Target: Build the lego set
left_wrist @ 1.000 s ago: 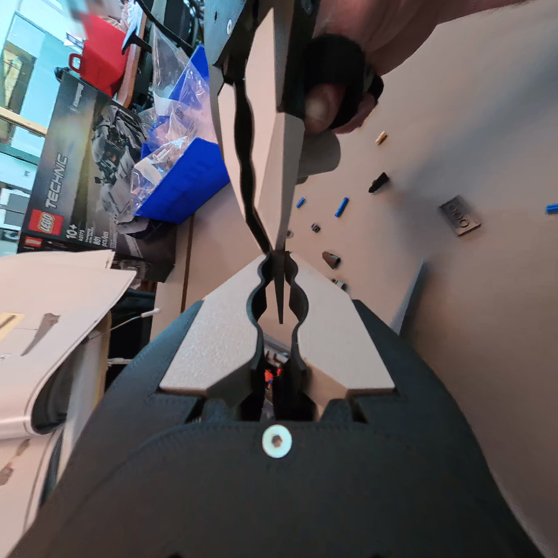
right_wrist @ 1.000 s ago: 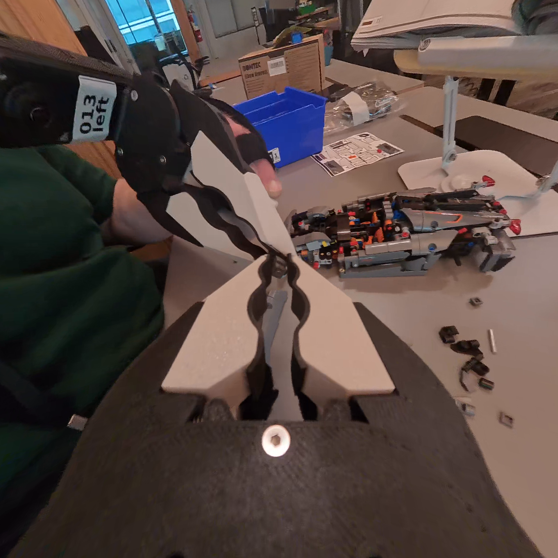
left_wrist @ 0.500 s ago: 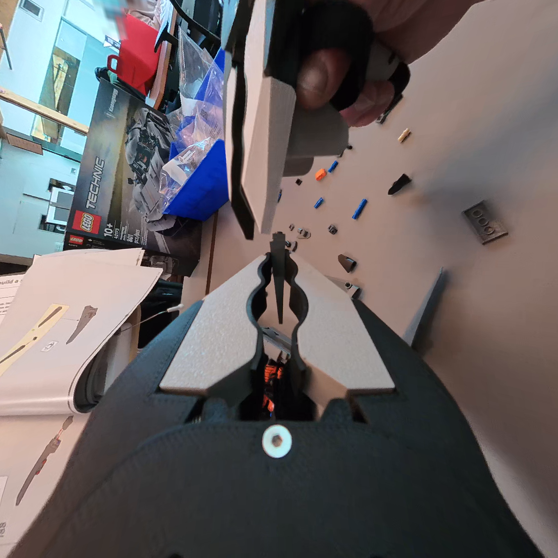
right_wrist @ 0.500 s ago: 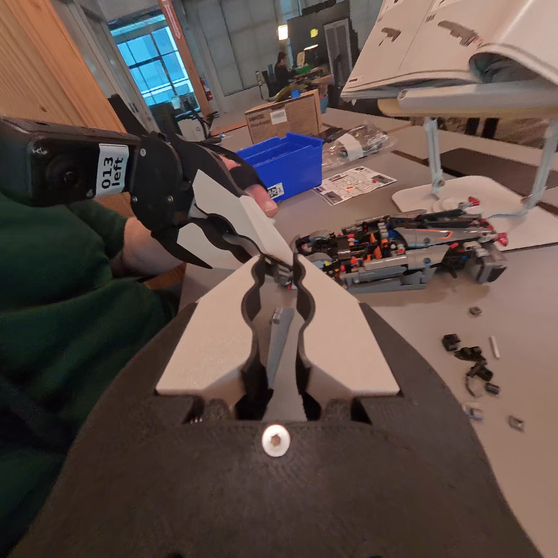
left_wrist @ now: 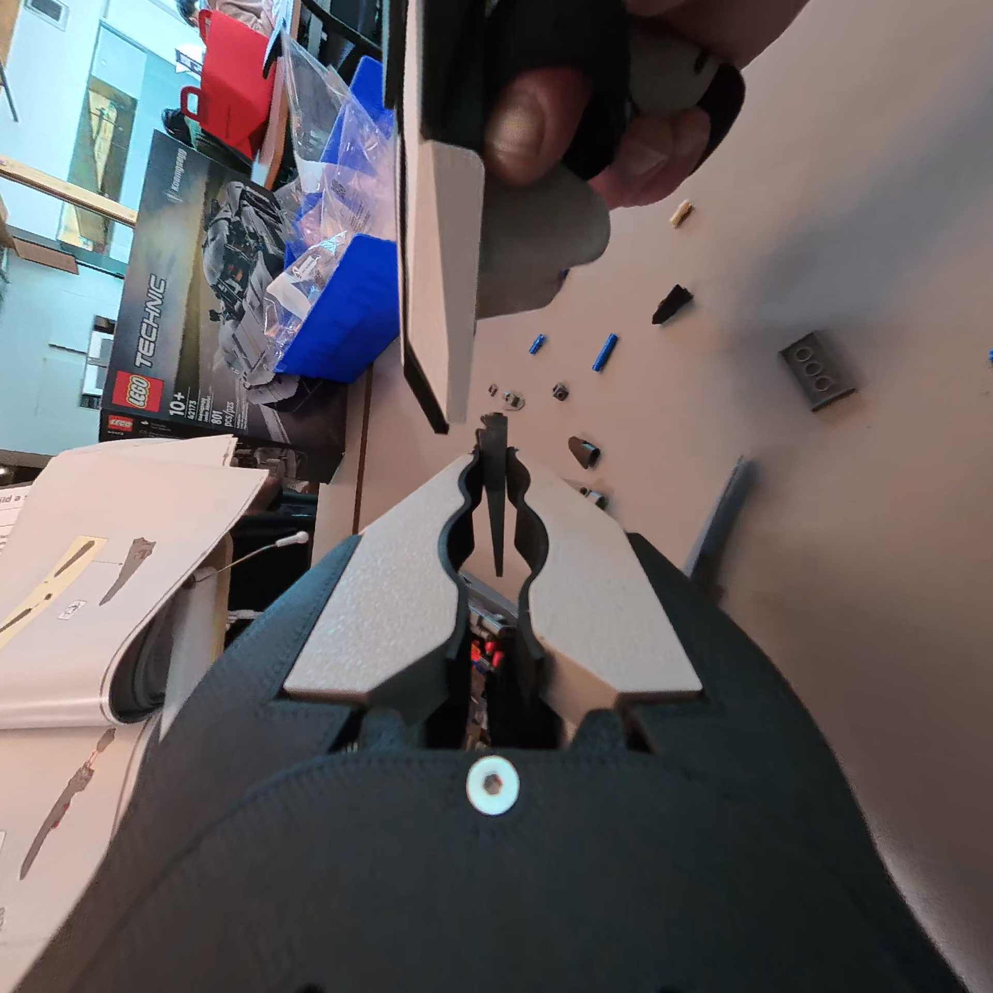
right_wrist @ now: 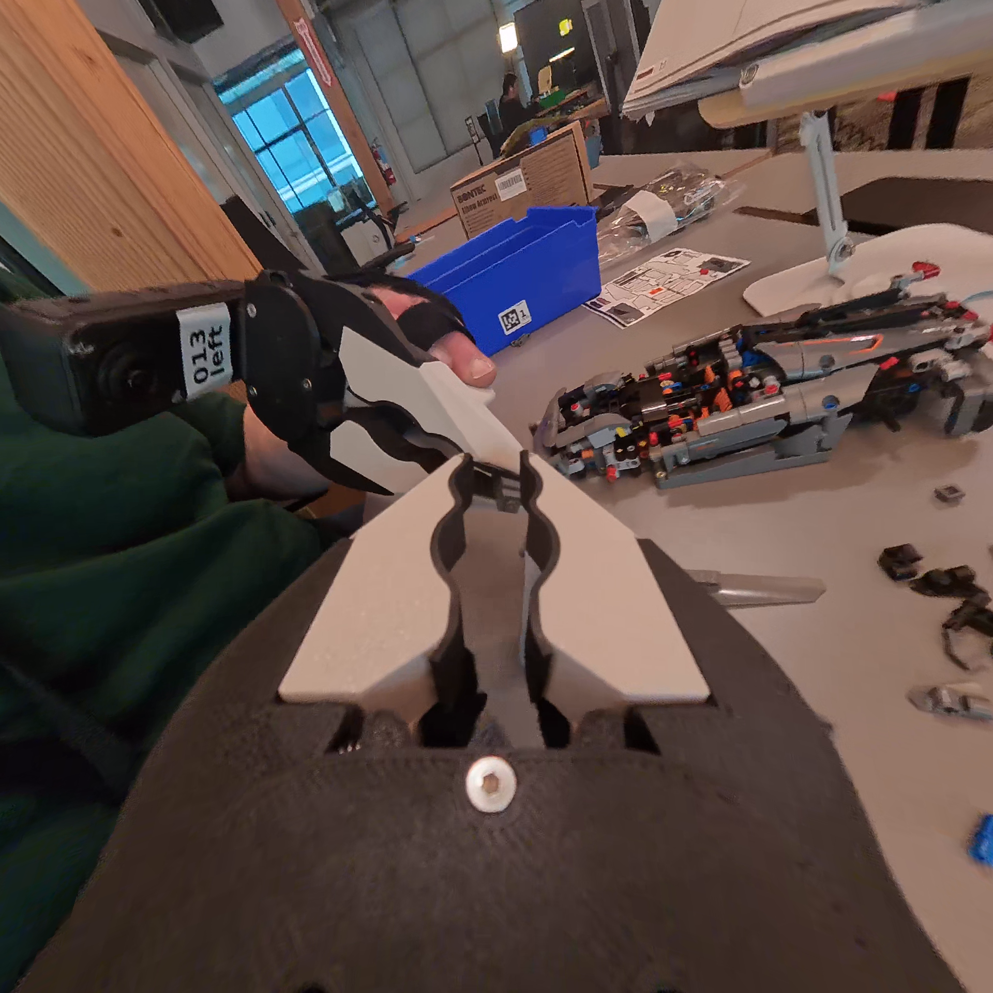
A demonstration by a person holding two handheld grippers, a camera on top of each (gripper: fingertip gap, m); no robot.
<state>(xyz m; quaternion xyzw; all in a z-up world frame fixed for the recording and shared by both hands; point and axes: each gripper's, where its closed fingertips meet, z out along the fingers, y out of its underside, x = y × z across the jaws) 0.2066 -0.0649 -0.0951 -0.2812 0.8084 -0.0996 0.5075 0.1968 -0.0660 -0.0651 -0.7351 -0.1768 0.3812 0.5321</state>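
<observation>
The left gripper (left_wrist: 494, 462) pinches a thin dark wedge piece (left_wrist: 495, 499); the right gripper (right_wrist: 491, 473), jaws slightly spread, sits empty beside it. The half-built car (right_wrist: 752, 397) waits on the desk (right_wrist: 806, 537) at two o'clock. Keep the pinch steady while carrying.

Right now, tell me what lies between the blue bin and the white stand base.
A printed sheet, lying flat; the right wrist view shows it.
</observation>
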